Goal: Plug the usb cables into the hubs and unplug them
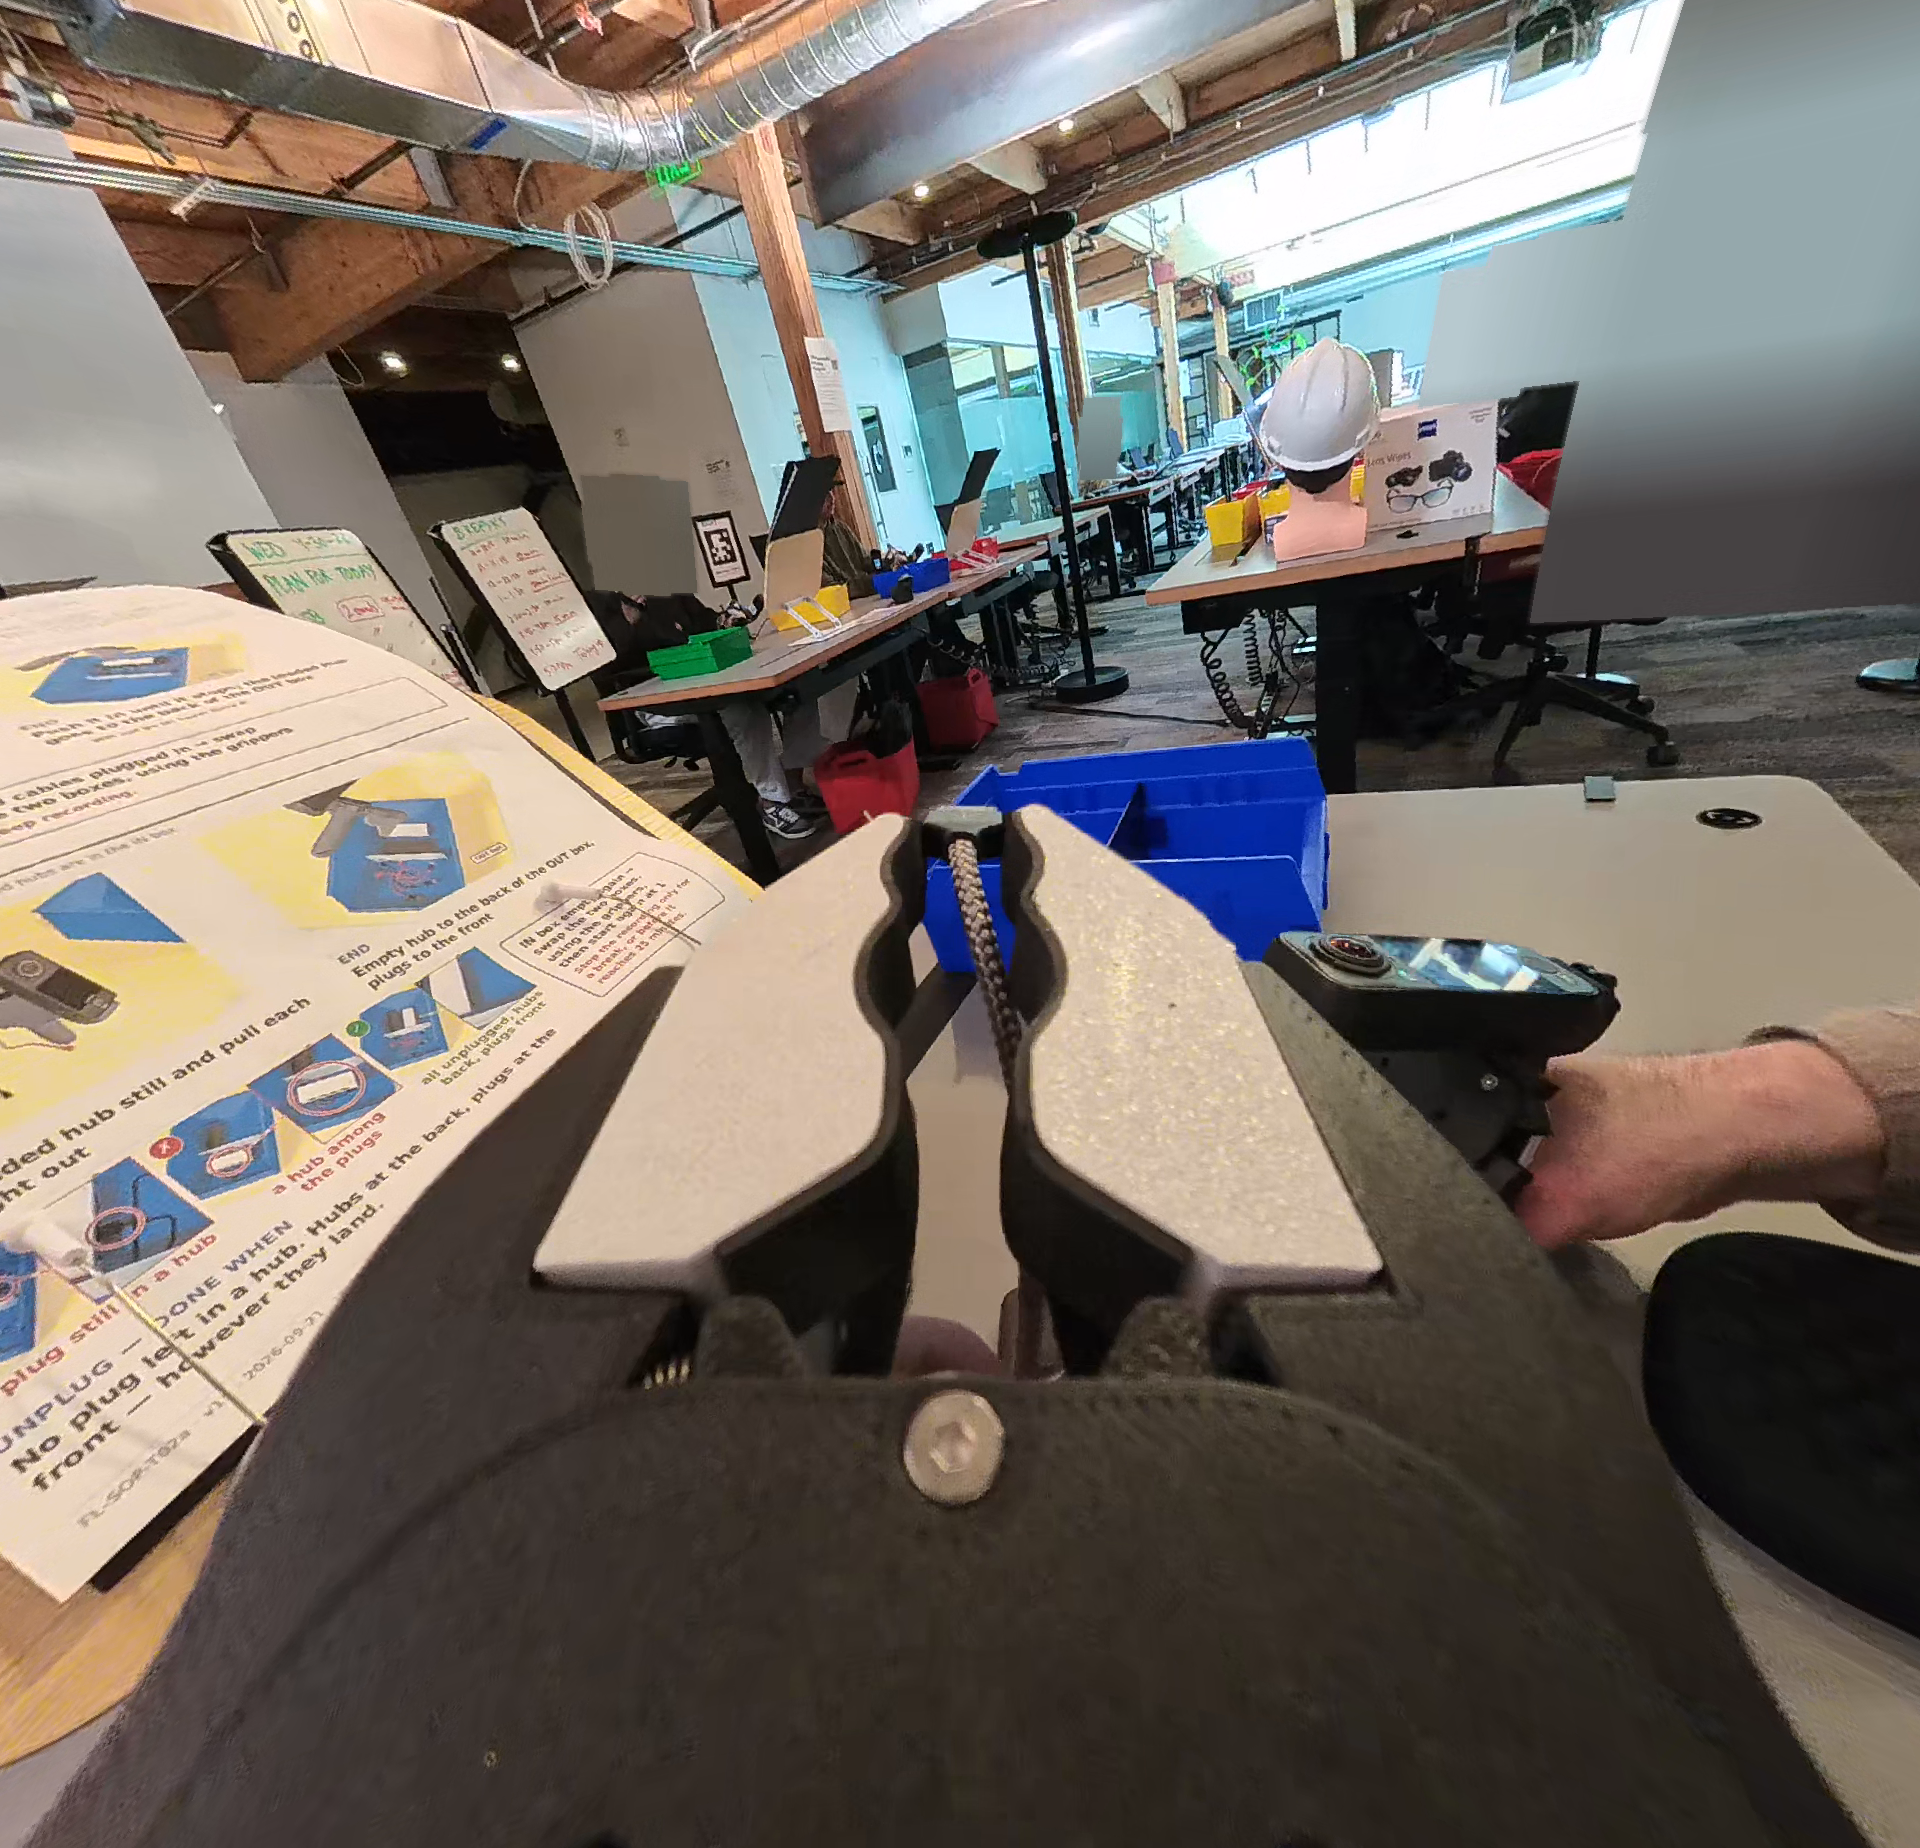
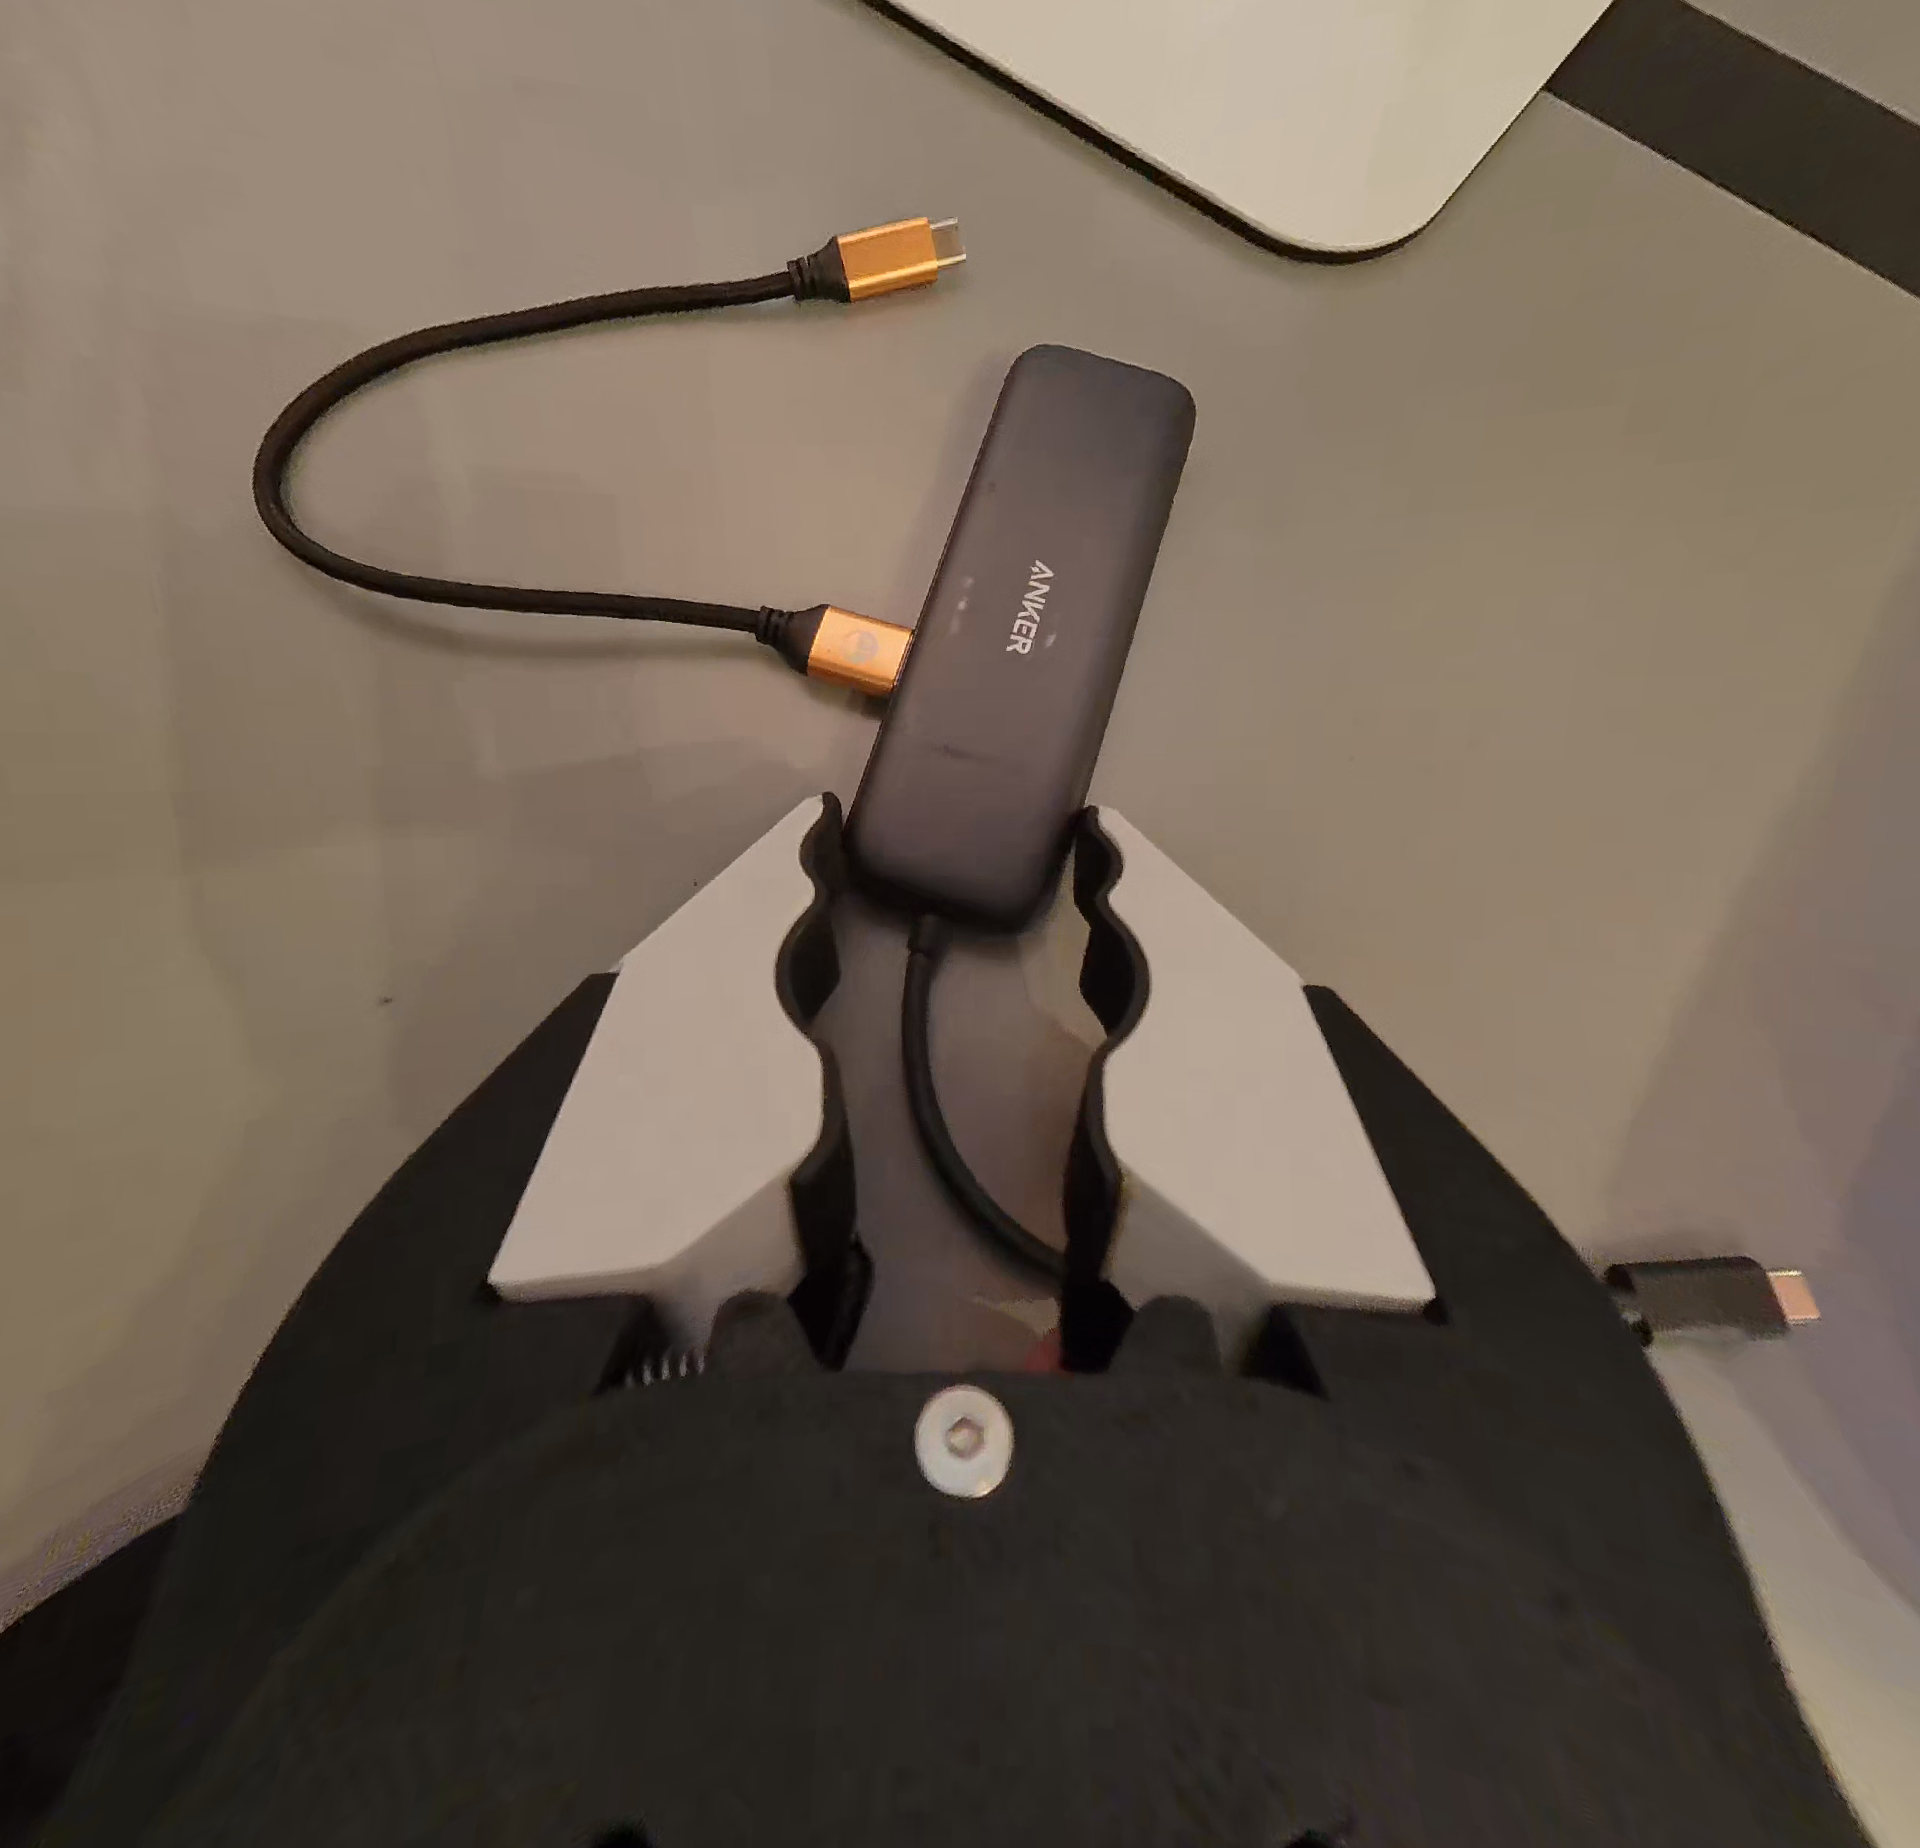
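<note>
Left wrist view first: my left gripper (image 1: 961, 842) is clamped on a braided cable (image 1: 982, 951), with a dark plug end poking out right at the tips. It's held up in the air, pointing out over the blue bin (image 1: 1195, 842) at the far side of the table (image 1: 1558, 884). An instruction sheet (image 1: 260, 967) leans off to the left. You can also see my right hand (image 1: 1704, 1123) low on the right, holding the other gripper's handle. No hub anywhere in this one.

Right wrist view: here's the hub (image 2: 1023, 645), lying on the table with my right gripper (image 2: 961, 842) closed around its near end, pinning it. A second short cable with gold plugs (image 2: 436, 510) has one end stuck into the hub's left side and the other end (image 2: 894, 260) lying loose on the table. The hub's own lead (image 2: 935, 1092) runs back between the fingers. A white pad (image 2: 1299, 63) sits at the top.

So I'd say I'm mid plug-in: hub steadied, next cable in hand. Next move needs the left plug brought down and lined up square with a free port, which neither view shows clearly.
</note>
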The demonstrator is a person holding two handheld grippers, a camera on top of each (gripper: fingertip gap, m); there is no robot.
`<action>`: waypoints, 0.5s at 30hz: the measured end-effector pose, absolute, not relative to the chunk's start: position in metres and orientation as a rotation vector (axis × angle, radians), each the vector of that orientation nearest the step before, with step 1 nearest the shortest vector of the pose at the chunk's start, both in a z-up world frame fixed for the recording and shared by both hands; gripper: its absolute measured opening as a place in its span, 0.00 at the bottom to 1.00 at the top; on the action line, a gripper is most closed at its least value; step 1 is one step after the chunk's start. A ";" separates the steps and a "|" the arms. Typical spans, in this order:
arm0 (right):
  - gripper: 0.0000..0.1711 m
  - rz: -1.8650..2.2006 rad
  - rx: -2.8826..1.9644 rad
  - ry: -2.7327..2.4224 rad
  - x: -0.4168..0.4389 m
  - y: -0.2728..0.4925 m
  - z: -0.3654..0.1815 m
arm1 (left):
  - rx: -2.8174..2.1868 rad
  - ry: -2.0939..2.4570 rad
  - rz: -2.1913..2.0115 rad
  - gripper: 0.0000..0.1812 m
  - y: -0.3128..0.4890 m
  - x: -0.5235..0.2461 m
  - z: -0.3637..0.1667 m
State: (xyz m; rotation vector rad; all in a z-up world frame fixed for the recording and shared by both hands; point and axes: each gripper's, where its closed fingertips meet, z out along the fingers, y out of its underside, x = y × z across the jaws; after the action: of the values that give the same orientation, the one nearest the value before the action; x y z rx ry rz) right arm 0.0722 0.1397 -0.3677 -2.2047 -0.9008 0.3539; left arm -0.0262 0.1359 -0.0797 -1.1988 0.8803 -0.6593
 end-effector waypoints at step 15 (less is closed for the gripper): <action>0.25 0.333 -2.168 -0.885 0.079 0.135 -0.366 | -1.225 0.898 -0.657 0.07 0.139 -0.018 -0.092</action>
State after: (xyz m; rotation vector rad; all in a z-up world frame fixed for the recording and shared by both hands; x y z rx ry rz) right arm 0.0793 0.1352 -0.3656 -2.1678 -0.8853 0.3329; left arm -0.0179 0.1392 -0.0917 -1.2246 0.8975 -0.6571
